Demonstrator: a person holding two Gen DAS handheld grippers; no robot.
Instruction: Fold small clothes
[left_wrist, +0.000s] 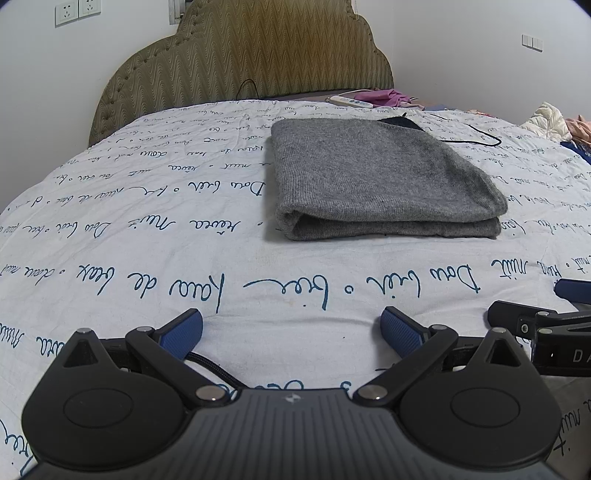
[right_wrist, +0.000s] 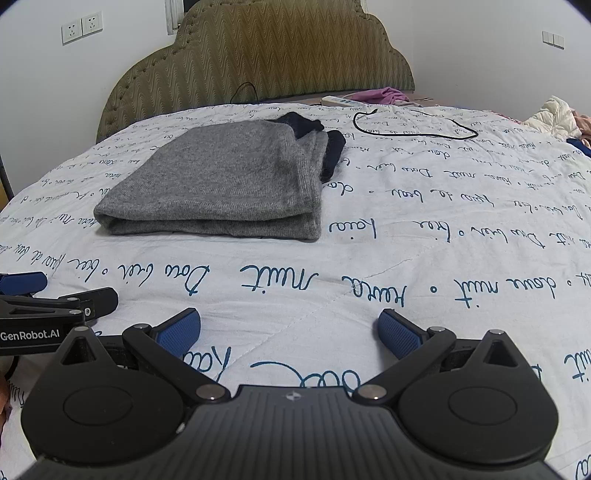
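My left gripper (left_wrist: 291, 328) sits low over the white quilted bedcover w/ blue handwriting print (left_wrist: 147, 229), jaws spread wide, nothing between the blue textured pads (left_wrist: 184, 330). My right gripper (right_wrist: 290, 328) is the same: jaws wide apart, empty, blue pads (right_wrist: 400, 334) hovering just above the cover. The two tools are side by side; each shows at the edge of the other's view.

The folded grey knit garment (left_wrist: 376, 173) lies flat on the bedcover ahead of me, well apart from both grippers. In the left wrist view it's fwd and a bit to the right; in the right wrist view (right_wrist: 225, 181) it's fwd and to the left, so it's roughly between the two. Folded edge faces me, layers stacked neatly. A dark navy piece (right_wrist: 314, 134) pokes out at its far right corner, touching it; can't tell if it's part of the same garment.

Beyond it, a thin black cable (right_wrist: 413, 129) loops on the cover. Further back: a white power strip (right_wrist: 338, 100) and a purple cloth (right_wrist: 386, 95) near the olive-green padded headboard (right_wrist: 258, 62). Crumpled white fabric (right_wrist: 554, 116) at far right edge.
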